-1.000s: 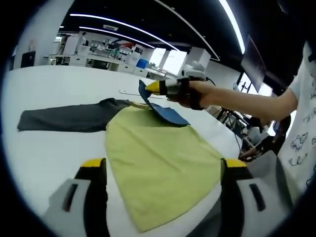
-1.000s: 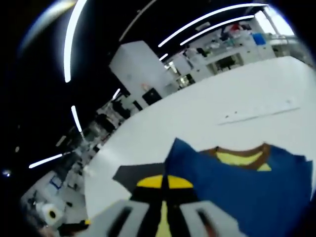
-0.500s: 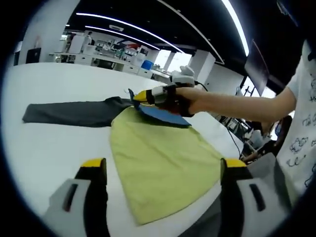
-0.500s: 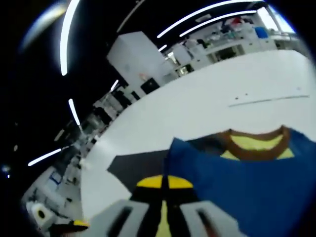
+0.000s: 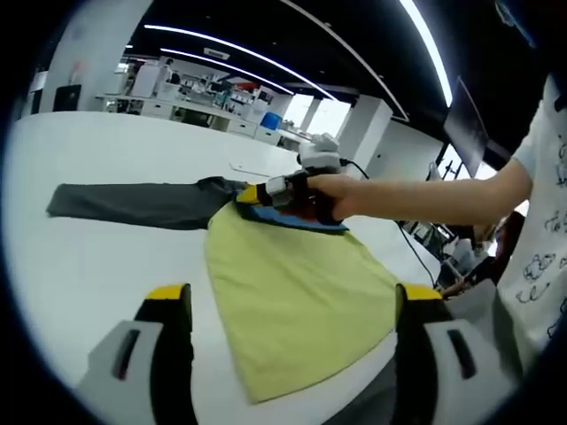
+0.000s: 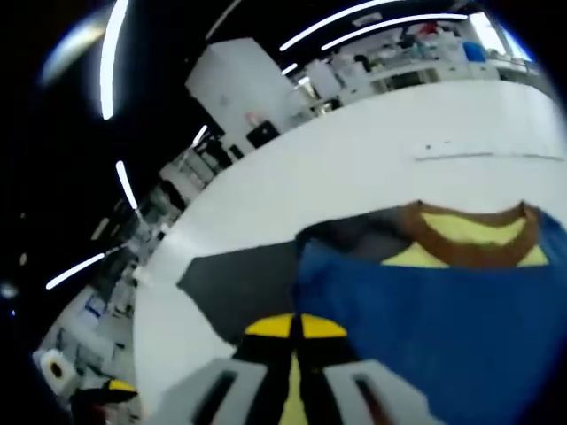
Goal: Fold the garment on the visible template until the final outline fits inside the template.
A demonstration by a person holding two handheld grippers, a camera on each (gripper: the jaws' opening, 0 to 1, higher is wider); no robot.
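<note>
On the white table (image 5: 89, 266) lies a garment with a yellow-green body (image 5: 292, 292), a dark grey sleeve (image 5: 133, 204) stretched out to the left, and a blue sleeve (image 5: 306, 220) folded over the chest. My right gripper (image 5: 252, 192), held in a hand, is shut on the blue sleeve's edge, low over the collar. In the right gripper view its jaws (image 6: 295, 328) pinch the blue cloth (image 6: 425, 319), with the brown collar (image 6: 469, 252) and grey sleeve (image 6: 239, 283) beyond. My left gripper (image 5: 294, 297) stands open above the garment's near hem, holding nothing.
A person's arm (image 5: 425, 197) reaches in from the right, their white shirt (image 5: 545, 230) at the edge. A thin pale strip (image 5: 257, 168) lies on the table behind the garment, also the strip (image 6: 469, 155) beyond the collar. Benches and shelves (image 5: 177, 97) stand far behind.
The right gripper has carried the blue sleeve down and a little leftward, from raised above the garment to low over the collar. The left gripper stays open in place.
</note>
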